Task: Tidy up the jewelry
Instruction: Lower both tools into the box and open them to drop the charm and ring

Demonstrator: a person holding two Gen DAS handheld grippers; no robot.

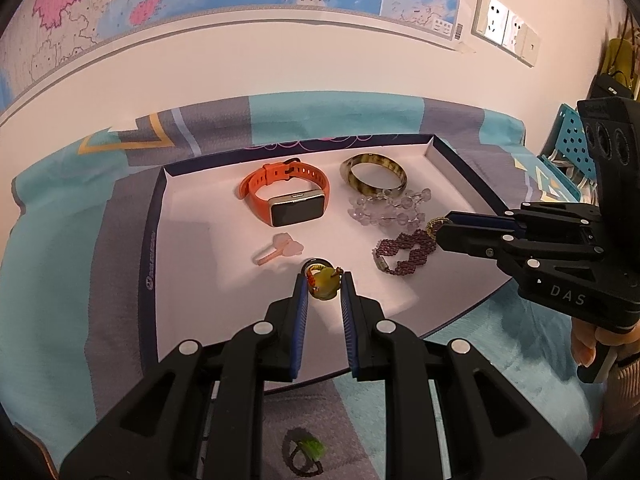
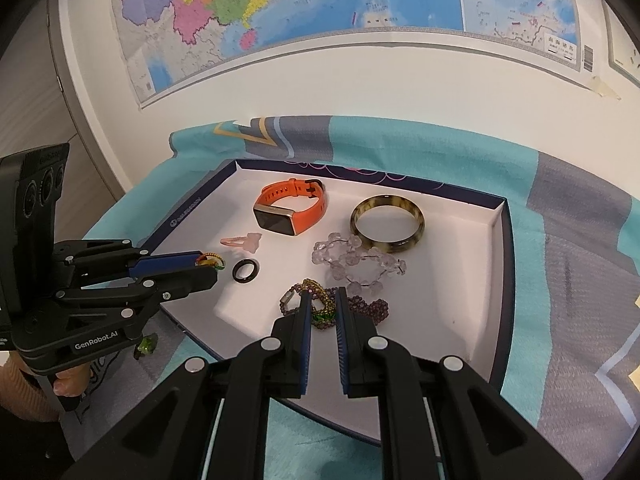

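Jewelry lies mostly inside the shallow white tray (image 1: 158,216) on the teal and grey cloth (image 1: 60,264): an orange smartwatch (image 1: 286,196), a mottled bangle (image 1: 374,174), a clear bead bracelet (image 1: 390,210), a purple beaded bracelet (image 1: 404,254), a pink hair clip (image 1: 280,250) and a black ring (image 2: 245,270).

Two pieces are not yet set down. The left gripper (image 1: 324,286) is closed narrow on a yellow-green pendant (image 1: 323,283) with a red cord, held over the tray near the black ring. The right gripper (image 2: 321,306) is pinched nearly closed on a small gold-and-green beaded ring (image 2: 320,300), just over the purple bracelet. By my reading the sorting is well along, with these two placements pending and one stray item left: a green pendant on a dark cord (image 1: 306,450), lying on the cloth outside the tray's near edge.

The left wrist view shows that stray piece plainly; the right wrist view catches only a green glint (image 2: 146,346) below the left gripper. The right view shows the black ring whole, which the left view mostly hides behind the held pendant.
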